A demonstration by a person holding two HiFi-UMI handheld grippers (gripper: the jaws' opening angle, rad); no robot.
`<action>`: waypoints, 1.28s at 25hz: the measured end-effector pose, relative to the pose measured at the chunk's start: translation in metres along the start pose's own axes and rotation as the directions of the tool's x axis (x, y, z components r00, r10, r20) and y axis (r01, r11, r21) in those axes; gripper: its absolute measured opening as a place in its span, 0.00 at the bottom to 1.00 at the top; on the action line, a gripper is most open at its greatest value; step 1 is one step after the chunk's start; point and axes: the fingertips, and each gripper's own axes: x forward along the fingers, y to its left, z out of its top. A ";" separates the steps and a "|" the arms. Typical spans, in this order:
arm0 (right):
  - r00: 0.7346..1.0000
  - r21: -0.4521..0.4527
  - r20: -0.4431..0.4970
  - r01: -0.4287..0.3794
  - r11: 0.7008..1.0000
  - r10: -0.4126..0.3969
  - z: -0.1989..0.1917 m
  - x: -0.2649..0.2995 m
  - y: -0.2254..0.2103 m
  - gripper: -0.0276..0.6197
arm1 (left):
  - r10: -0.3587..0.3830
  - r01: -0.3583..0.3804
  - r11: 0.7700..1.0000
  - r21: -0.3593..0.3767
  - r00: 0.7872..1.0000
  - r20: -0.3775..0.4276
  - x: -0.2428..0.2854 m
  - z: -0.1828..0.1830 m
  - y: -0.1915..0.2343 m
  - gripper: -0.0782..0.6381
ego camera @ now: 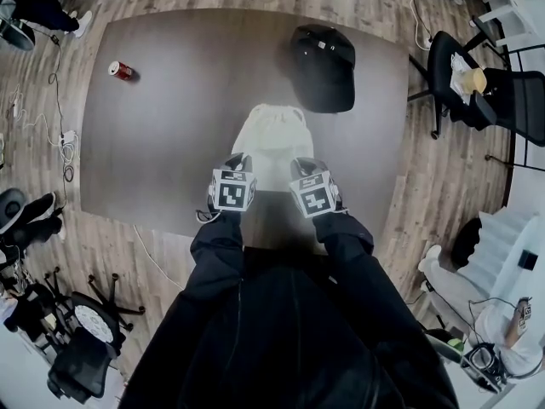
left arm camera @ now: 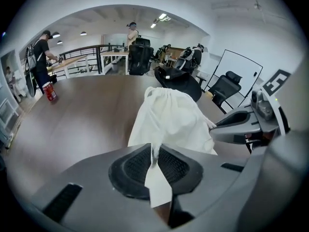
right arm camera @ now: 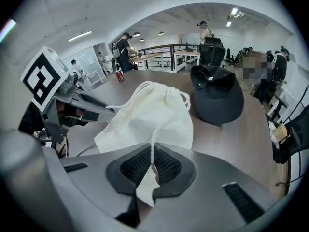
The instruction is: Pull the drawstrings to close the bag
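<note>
Evenly, left gripper (left arm camera: 154,162) and right gripper (right arm camera: 153,166) pinch the one bag's (ego camera: 272,136) two drawstrings (left arm camera: 154,152).

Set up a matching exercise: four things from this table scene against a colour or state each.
Things:
1. drawstring bag
2. cap
3. can
4. left gripper

Colour or state:
A. red
B. black
C. cream-white
D. shut on a drawstring

Pairs: 1-C, 2-B, 3-A, 4-D
</note>
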 end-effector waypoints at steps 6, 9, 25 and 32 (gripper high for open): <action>0.998 0.037 0.027 -0.057 0.998 0.056 -0.006 -0.010 0.005 0.43 | -0.047 0.047 0.999 -0.022 0.999 0.002 -0.006 -0.007 -0.010 0.43; 0.992 0.060 0.109 -0.072 0.996 0.065 0.005 -0.031 0.005 0.50 | -0.041 0.045 0.997 -0.057 0.997 0.069 -0.026 -0.002 -0.013 0.45; 0.820 -0.069 0.572 0.036 0.997 0.010 0.133 -0.203 0.022 0.20 | 0.071 -0.046 0.997 -0.059 0.841 0.536 -0.182 0.125 -0.086 0.26; 0.740 -0.079 0.673 0.085 0.993 -0.010 0.157 -0.269 0.028 0.08 | 0.099 -0.104 0.994 -0.031 0.752 0.652 -0.239 0.153 -0.121 0.15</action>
